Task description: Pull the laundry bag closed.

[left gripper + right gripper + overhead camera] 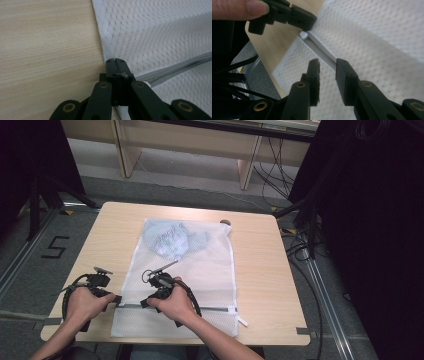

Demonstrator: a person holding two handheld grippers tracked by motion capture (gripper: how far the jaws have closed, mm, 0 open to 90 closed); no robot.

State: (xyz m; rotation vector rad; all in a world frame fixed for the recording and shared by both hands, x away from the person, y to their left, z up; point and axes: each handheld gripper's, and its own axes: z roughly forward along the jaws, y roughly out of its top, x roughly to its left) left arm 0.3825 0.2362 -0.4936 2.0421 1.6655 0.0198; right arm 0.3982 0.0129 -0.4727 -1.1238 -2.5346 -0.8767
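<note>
Mesh laundry bag (200, 270) — white, fine diamond-weave netting, rectangular — lies flat on the pale wood-grain tabletop (260, 270), with a crumpled light-blue garment (172, 240) showing through its far end. A grey zipper (210, 309) runs straight across the near end. Left claw (115, 66) is pinched closed on the bag's edge where the zipper ends. Right claw (327, 68) stands partly open — its black jaws straddle the zipper strip, pads not pressing it.
</note>
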